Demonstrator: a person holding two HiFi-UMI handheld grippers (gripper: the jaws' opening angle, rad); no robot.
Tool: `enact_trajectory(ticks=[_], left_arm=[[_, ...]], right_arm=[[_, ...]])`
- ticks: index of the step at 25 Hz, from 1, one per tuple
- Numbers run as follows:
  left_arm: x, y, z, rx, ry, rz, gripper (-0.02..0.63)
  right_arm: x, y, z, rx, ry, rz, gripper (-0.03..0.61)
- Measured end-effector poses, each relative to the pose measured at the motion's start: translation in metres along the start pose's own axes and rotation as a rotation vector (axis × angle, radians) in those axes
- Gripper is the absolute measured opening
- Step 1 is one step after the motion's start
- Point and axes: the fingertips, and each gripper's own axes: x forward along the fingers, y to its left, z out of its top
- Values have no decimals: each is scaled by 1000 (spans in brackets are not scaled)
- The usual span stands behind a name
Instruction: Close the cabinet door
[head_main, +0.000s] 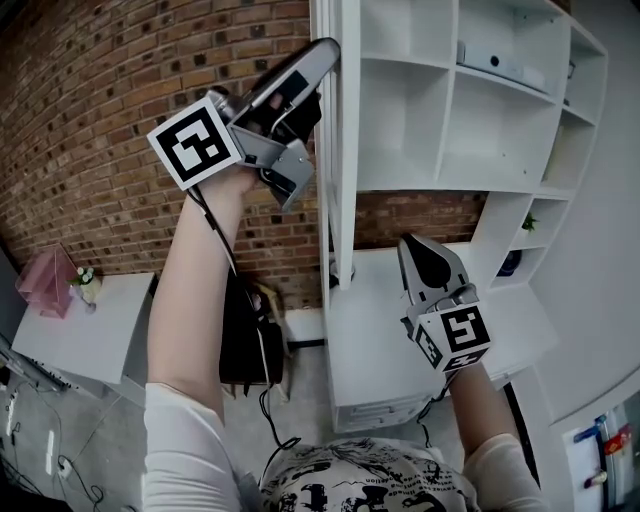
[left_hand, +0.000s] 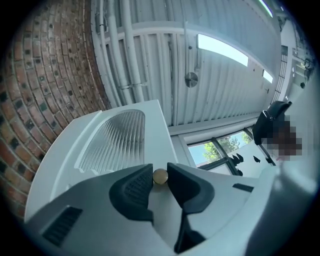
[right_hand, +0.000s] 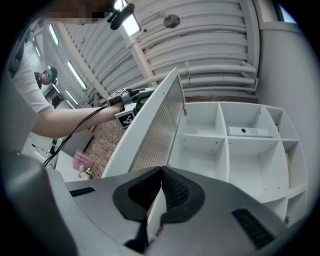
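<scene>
The white cabinet (head_main: 445, 120) fills the head view from 12 to 3 o'clock. Its open door (head_main: 347, 150) stands edge-on near the centre. The left arm (head_main: 195, 290) stretches up toward 11 o'clock and tilts the left gripper (head_main: 322, 62) upward at the door's face. The right gripper (head_main: 408, 245) sits low at 4 o'clock, pointing up, its jaws pressed together on nothing. The left jaws are nearly closed, pinching the door's small round knob (left_hand: 160, 176).

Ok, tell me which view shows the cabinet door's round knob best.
The left gripper view: the knob sits close up, pinched at the jaw tips of the left gripper. In the head view that gripper hides it; the right gripper view shows the cabinet door, no knob discernible.
</scene>
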Motion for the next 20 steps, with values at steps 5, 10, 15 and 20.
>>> enact_trajectory(ticks=[5, 10, 15, 20], left_arm=[[2, -4, -2, 57, 16, 17, 100], [27, -11, -20, 99, 27, 42, 98], [69, -3, -57, 173, 56, 107, 98], [101, 2, -78, 258, 73, 163, 97]], right_arm=[[0, -4, 1, -4, -2, -10, 15], [-14, -31, -4, 1, -14, 9, 15], [-21, -85, -26, 31, -21, 46, 15], [-24, -133, -37, 32, -14, 87, 15]])
